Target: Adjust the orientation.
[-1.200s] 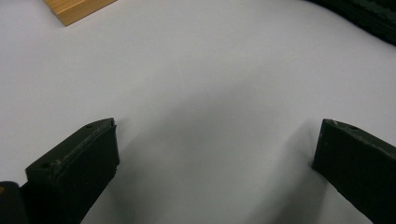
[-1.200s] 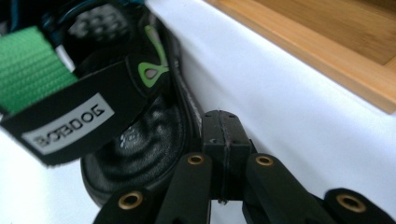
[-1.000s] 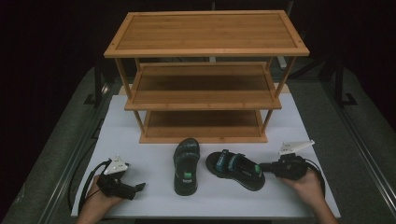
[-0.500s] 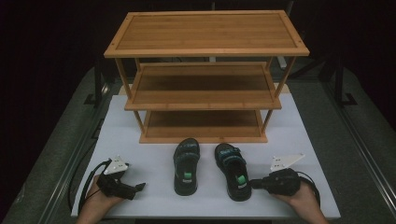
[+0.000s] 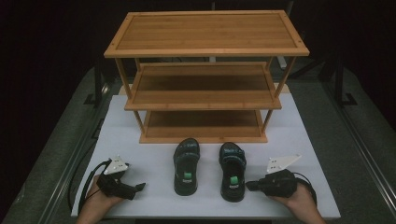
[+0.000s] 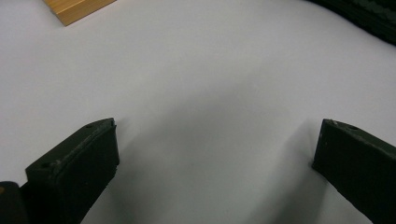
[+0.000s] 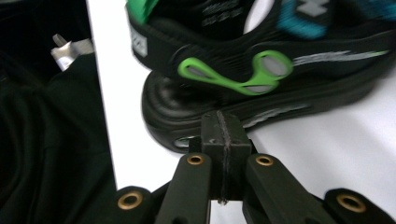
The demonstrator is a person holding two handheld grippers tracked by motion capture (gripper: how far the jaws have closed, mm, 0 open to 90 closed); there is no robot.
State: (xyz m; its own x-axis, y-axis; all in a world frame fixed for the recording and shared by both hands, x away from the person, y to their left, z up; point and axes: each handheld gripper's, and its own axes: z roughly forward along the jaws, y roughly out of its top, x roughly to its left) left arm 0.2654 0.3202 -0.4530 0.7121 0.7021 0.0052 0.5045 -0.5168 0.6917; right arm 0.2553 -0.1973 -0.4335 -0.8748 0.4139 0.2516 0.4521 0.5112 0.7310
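1. Two sandals sit side by side on the white surface [image 5: 140, 140] before the wooden rack [image 5: 205, 79]: left sandal [image 5: 186, 159], right sandal [image 5: 232, 171].
2. Right tongs [image 5: 250, 185], jaws pressed together and empty, tips at the right sandal's heel.
3. Left tongs [image 5: 140, 187] gape wide, holding nothing.

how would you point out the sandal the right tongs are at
Start at the wooden shelf rack; two dark sandals lie side by side before it. Take the right sandal: unlike the left sandal, it has the shut right tongs against its heel side.

Bright white table [image 5: 140, 140], dark surroundings; the sandal [image 7: 261, 70] is blurred up close.
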